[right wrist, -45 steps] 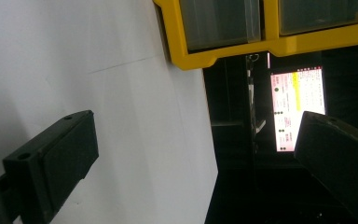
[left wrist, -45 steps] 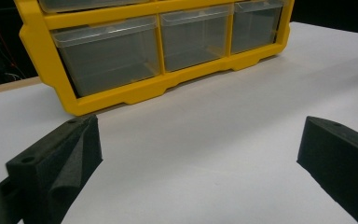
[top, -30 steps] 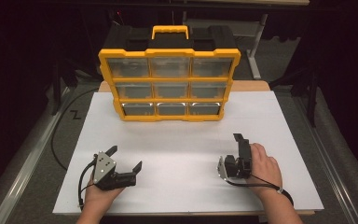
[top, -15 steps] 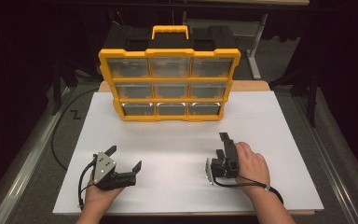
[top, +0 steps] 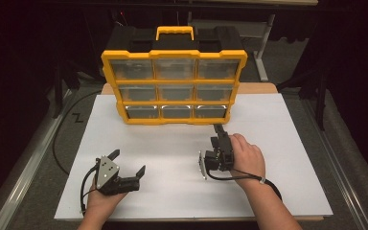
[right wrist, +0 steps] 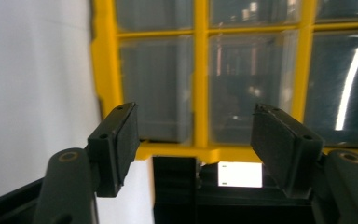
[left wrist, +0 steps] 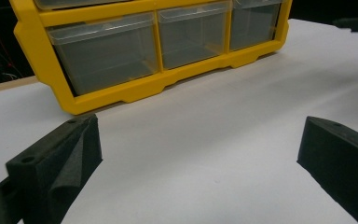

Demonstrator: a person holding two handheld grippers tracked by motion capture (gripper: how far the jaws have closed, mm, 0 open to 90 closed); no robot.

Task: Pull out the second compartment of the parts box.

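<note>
With the yellow drawer organizer point(top: 174, 86) upright at the back of the white surface point(top: 278, 143), I judge I should square my released right tool point(top: 218, 128) onto one bottom-row drawer point(top: 211, 111), left tool point(top: 128, 162) spread, idle.

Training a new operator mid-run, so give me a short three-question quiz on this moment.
1. True or false: the right gripper stands open near the yellow plastic organiser with clear drawers.
2. How many clear drawers does that organiser show? A) six B) nine C) twelve
3. Fill in: the left gripper is open over the white ____ that covers the table.

Key: 1 true; 2 B; 3 sheet.
</note>
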